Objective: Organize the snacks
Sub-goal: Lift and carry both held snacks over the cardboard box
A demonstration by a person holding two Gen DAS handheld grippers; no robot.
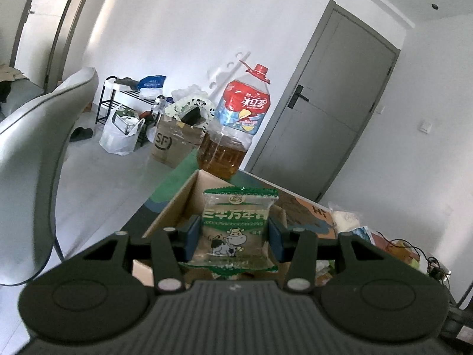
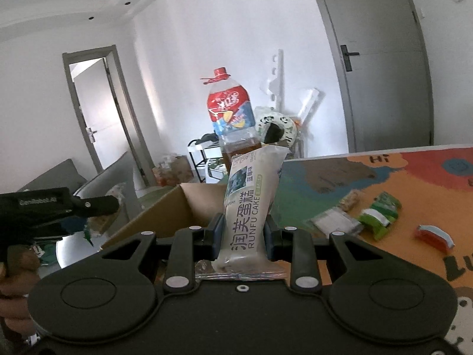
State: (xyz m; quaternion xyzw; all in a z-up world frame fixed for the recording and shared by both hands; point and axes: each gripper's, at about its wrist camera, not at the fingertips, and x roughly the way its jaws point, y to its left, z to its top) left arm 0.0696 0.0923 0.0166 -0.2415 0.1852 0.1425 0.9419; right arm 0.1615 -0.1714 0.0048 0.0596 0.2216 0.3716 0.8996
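Left tool (image 1: 235, 238) grips a green-edged clear snack packet (image 1: 236, 230); right tool (image 2: 241, 235) clamps a white cake wrapper (image 2: 251, 204) (upright), both before an open brown cardboard box (image 2: 177, 210).

The left gripper (image 1: 235, 233) is showing matt black plastic, its ribbed grey deck looking rough, and is clamping a glossy, crinkled film cracker packet (image 1: 236, 227). At its 12 o'clock a cardboard box (image 1: 183, 204) is looking dull, brown and papery, and farther at 12 the oil bottle (image 1: 233, 124) is gleaming as clear plastic under a shiny printed label. The right gripper (image 2: 242, 230), the same matt plastic, is pinching a smooth, satiny white cake wrapper (image 2: 251, 204). At its 3 o'clock the printed mat (image 2: 414, 177) is looking fuzzy and matt.
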